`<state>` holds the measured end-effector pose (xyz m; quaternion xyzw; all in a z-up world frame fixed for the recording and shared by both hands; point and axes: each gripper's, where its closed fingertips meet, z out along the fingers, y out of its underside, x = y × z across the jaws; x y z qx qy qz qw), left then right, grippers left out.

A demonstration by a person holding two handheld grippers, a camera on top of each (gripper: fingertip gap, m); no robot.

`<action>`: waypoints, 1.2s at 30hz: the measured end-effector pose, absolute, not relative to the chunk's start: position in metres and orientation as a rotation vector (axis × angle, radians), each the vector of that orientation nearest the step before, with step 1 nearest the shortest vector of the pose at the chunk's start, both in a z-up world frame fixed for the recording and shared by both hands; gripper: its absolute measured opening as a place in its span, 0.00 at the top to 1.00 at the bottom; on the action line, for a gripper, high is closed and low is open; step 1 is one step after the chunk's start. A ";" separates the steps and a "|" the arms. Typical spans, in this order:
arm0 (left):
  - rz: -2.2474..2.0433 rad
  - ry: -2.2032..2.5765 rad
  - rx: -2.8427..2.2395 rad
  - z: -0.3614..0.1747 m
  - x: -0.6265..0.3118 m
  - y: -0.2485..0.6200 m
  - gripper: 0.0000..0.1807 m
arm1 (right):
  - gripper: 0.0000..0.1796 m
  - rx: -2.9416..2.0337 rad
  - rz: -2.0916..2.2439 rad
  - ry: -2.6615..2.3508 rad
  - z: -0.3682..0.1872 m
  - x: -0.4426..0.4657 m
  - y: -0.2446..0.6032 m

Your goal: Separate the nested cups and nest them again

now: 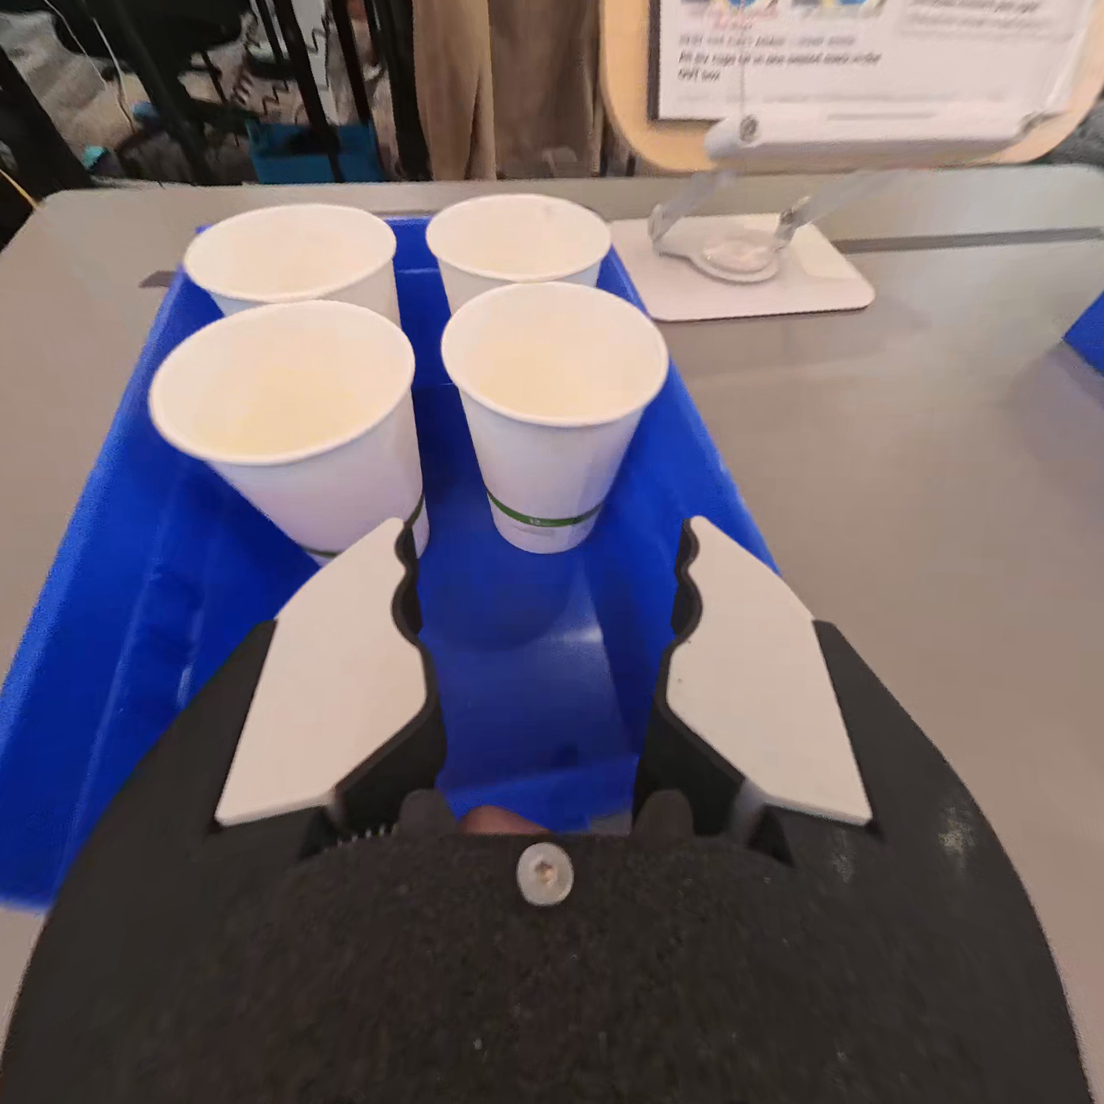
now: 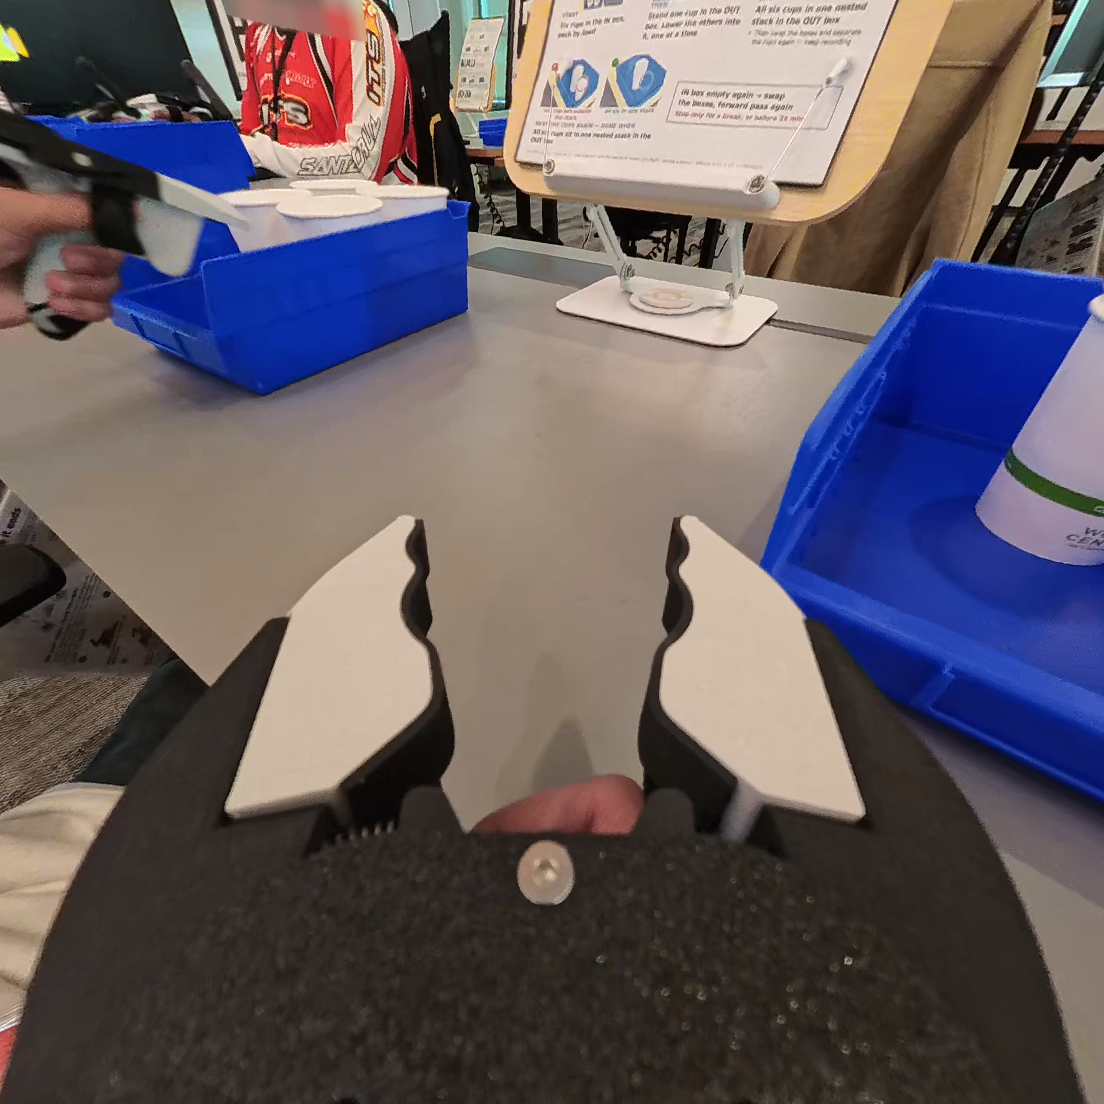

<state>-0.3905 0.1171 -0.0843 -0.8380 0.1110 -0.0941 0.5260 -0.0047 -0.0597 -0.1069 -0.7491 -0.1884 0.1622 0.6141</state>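
Across the middle of your left wrist view, your left gripper [image 1: 543,540] hangs with its jaws spread wide and nothing between them, over the near, bare part of a blue bin [image 1: 119,627] that sits on the grey table [image 1: 896,537]. Four white paper cups stand upright and separate in the upper half of that frame: a near-left cup [image 1: 287,412] whose base sits just beyond the tip of your left finger [image 1: 340,669], a near-right cup [image 1: 549,406] with a green band low on its wall, a far-left cup [image 1: 293,254] and a far-right cup [image 1: 517,242] behind them. Up at the right of the frame a white stand [image 1: 759,269] carries a board with a printed sheet. Over in your right wrist view, your right gripper [image 2: 546,537] is likewise spread wide and holds nothing, poised above open table in the centre of the frame. At the right edge a second blue bin [image 2: 866,567] holds one upright white cup [image 2: 1051,478] with a green band, partly cut off by the frame. At upper left you can see the first bin, the cups and your left hand [image 2: 54,263] on its gripper.
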 end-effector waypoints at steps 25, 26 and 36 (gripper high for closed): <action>-0.126 0.373 -2.167 -0.114 -0.369 0.211 0.54 | 0.61 -1.778 0.488 -0.490 -0.120 -0.026 -0.066; -0.156 0.382 -2.153 -0.108 -0.370 0.204 0.54 | 0.61 -1.776 0.490 -0.489 -0.118 -0.024 -0.065; -0.493 0.794 -1.917 -0.023 -0.361 0.074 0.54 | 0.59 -1.662 0.743 -0.636 -0.077 -0.027 -0.063</action>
